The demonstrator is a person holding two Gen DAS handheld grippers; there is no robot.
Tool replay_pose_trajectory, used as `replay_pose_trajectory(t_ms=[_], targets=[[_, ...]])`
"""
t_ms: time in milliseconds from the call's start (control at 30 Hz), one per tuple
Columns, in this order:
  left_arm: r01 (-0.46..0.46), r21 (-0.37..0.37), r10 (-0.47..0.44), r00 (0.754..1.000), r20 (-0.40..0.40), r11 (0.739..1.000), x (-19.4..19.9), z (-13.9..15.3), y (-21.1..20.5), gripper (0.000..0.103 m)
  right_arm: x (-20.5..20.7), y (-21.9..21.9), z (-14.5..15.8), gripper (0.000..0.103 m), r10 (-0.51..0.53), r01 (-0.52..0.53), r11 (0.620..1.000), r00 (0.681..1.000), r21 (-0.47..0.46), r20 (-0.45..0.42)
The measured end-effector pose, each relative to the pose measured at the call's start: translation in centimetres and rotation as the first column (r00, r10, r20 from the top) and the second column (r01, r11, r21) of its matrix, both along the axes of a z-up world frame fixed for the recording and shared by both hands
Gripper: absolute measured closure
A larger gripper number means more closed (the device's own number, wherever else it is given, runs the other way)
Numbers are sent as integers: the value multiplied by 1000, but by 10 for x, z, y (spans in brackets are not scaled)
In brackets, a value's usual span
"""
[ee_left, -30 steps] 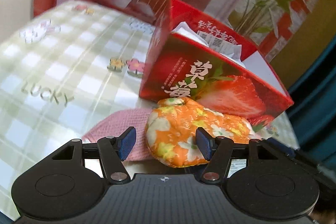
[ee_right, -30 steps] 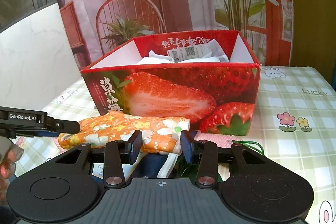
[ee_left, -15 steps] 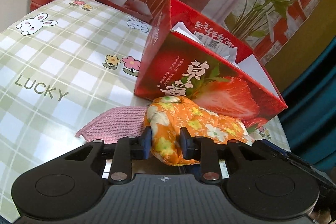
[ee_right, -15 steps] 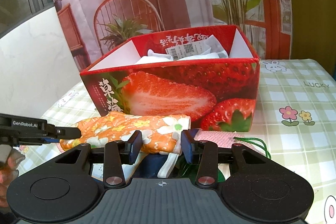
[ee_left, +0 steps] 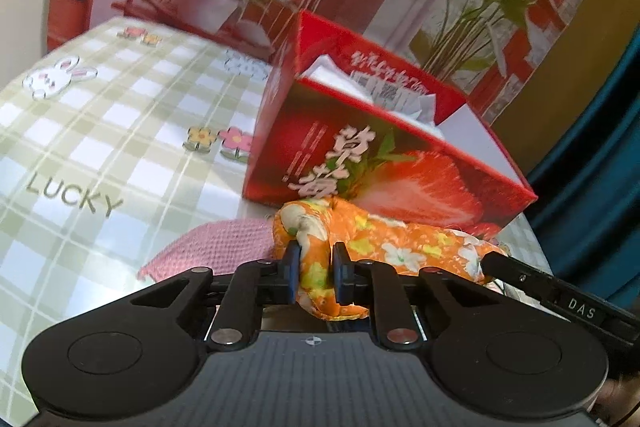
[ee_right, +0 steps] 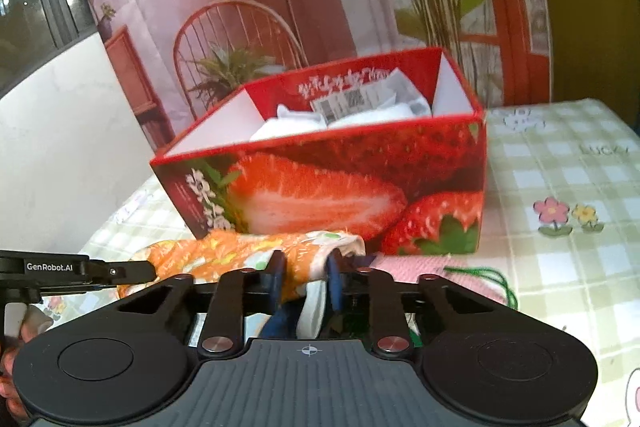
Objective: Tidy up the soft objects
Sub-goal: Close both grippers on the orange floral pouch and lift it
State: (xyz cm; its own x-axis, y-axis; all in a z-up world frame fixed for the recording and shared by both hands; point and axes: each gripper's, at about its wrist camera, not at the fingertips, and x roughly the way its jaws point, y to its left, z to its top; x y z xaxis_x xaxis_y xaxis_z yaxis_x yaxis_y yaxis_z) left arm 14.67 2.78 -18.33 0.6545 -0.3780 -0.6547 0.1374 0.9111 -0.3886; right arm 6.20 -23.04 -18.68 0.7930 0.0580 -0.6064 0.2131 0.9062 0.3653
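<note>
An orange floral cloth [ee_left: 384, 239] lies stretched in front of a red strawberry box [ee_left: 400, 179] on the checked tablecloth. My left gripper [ee_left: 314, 255] is closing, and its pads press on one bunched end of the cloth. My right gripper [ee_right: 306, 263] is closing too, pinching the other end of the orange cloth [ee_right: 224, 251], whose white edge hangs between the fingers. The open box [ee_right: 320, 179] holds white soft items and a labelled packet [ee_right: 360, 115]. Each view shows the other gripper at its edge.
A pink knitted cloth [ee_left: 216, 243] lies under and beside the orange one, next to a green cord [ee_right: 492, 275]. The green checked tablecloth [ee_left: 100, 147] spreads to the left. A printed backdrop with plants stands behind the box. A person's fingers [ee_right: 28, 323] show at lower left.
Both grippers have closed on the orange cloth, the left from wide open, the right from loosely around it. The cloth has bunched up between the left pads. Neither hand has shifted much.
</note>
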Motion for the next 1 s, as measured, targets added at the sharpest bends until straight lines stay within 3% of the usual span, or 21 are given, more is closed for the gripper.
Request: replay_pose_trajectory(t_ms=[333, 567, 800, 1000], targets=[[82, 30, -83, 996, 46, 996, -26, 24, -12, 86, -29, 0, 28, 88, 12, -11, 999, 999, -34, 53], [145, 72, -147, 989, 21, 987, -47, 16, -19, 86, -68, 2, 18, 88, -18, 18, 1000, 1000, 17, 14], [145, 68, -143, 989, -34, 987, -43, 2, -16, 86, -73, 6, 11, 87, -6, 7, 1000, 1000, 16, -10], [151, 81, -146, 987, -60, 985, -39, -8, -20, 86, -70, 9, 8, 73, 2, -2, 1000, 1000, -18, 6]])
